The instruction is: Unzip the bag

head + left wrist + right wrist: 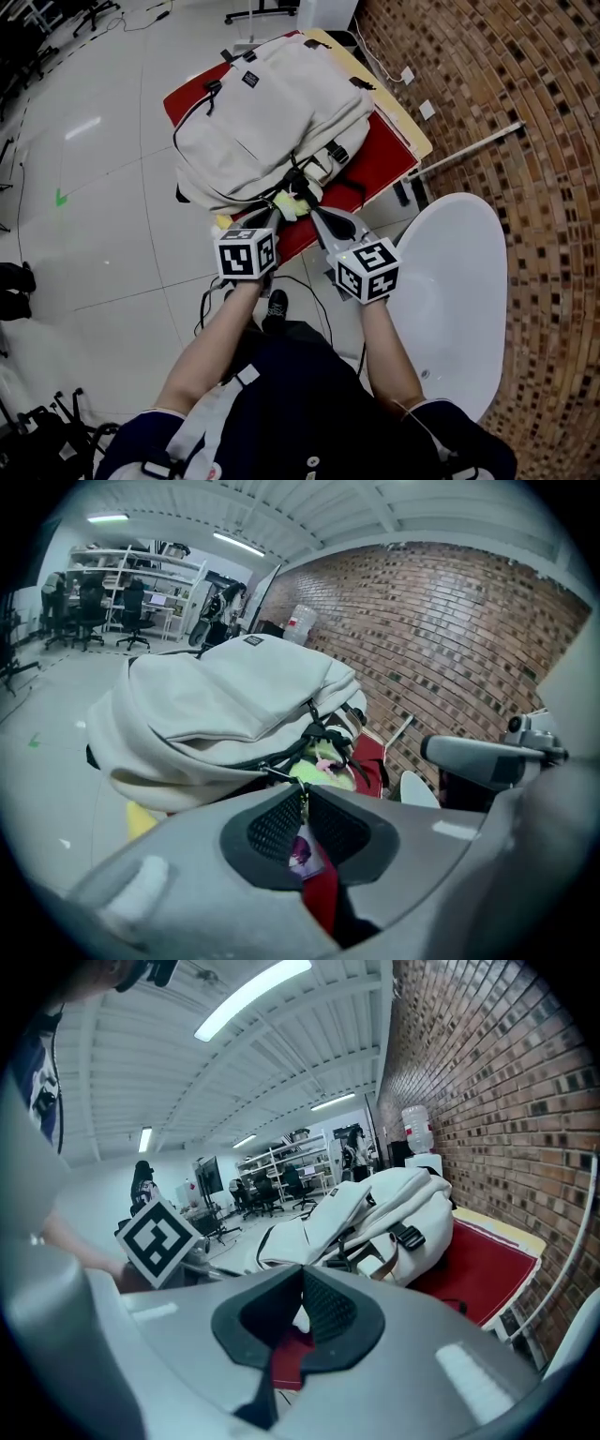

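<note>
Grippers at bag (272, 112) zip.
L gripper (303, 795) clenched on zip pull (301, 810); R gripper (302, 1279) pinched shut beside bag; green item (323, 761) inside opening.

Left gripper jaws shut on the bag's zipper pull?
Yes, the left gripper is pinched shut on the zipper pull leading off the bag.

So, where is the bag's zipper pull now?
In the left gripper view, the zipper pull sits between the left gripper's closed jaws, at the backpack's near edge.
</note>
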Action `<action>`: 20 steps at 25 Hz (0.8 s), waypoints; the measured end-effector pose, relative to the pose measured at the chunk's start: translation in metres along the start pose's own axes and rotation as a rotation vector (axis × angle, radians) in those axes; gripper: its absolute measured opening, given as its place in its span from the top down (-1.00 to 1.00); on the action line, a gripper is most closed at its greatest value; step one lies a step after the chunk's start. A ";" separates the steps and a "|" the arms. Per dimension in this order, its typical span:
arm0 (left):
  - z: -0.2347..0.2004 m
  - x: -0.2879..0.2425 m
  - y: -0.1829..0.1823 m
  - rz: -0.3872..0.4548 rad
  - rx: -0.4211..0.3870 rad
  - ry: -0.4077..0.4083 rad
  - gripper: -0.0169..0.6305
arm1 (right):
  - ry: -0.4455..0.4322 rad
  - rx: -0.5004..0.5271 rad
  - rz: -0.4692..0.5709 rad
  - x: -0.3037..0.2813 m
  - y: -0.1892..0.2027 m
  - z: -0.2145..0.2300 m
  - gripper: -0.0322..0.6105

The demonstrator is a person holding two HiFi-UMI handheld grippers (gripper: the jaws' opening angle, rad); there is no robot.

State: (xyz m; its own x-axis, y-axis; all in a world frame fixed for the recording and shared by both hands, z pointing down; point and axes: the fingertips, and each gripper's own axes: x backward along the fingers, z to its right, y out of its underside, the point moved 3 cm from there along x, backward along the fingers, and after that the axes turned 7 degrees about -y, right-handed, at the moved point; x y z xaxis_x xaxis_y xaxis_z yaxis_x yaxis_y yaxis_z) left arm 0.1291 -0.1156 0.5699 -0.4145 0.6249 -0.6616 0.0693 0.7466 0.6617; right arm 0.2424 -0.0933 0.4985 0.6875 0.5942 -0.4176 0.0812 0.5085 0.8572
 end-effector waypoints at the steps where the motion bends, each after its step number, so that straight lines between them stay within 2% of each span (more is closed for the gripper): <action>1: -0.003 0.004 0.005 -0.007 -0.005 -0.003 0.87 | -0.006 0.001 0.002 -0.003 -0.001 -0.002 0.89; 5: -0.022 0.021 0.018 -0.008 -0.010 -0.033 0.87 | -0.041 0.015 0.004 -0.013 -0.004 -0.018 0.89; 10: -0.041 0.027 0.012 0.004 -0.058 -0.046 0.86 | -0.073 0.030 -0.004 -0.022 -0.003 -0.037 0.89; 16: -0.044 0.019 0.017 -0.012 -0.075 -0.038 0.84 | -0.059 0.035 -0.006 -0.016 0.000 -0.041 0.89; 17: -0.042 0.018 0.017 -0.017 -0.077 -0.028 0.82 | -0.053 0.034 -0.007 -0.015 0.000 -0.040 0.89; 20: -0.036 0.011 0.016 -0.027 -0.083 0.004 0.55 | -0.039 0.030 -0.010 -0.010 0.003 -0.038 0.89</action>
State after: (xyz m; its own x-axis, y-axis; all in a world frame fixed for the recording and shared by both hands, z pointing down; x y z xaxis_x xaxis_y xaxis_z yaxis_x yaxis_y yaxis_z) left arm 0.0934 -0.1047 0.5863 -0.4185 0.6035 -0.6787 -0.0176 0.7417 0.6704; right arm 0.2086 -0.0741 0.4934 0.7143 0.5638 -0.4145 0.1091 0.4953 0.8618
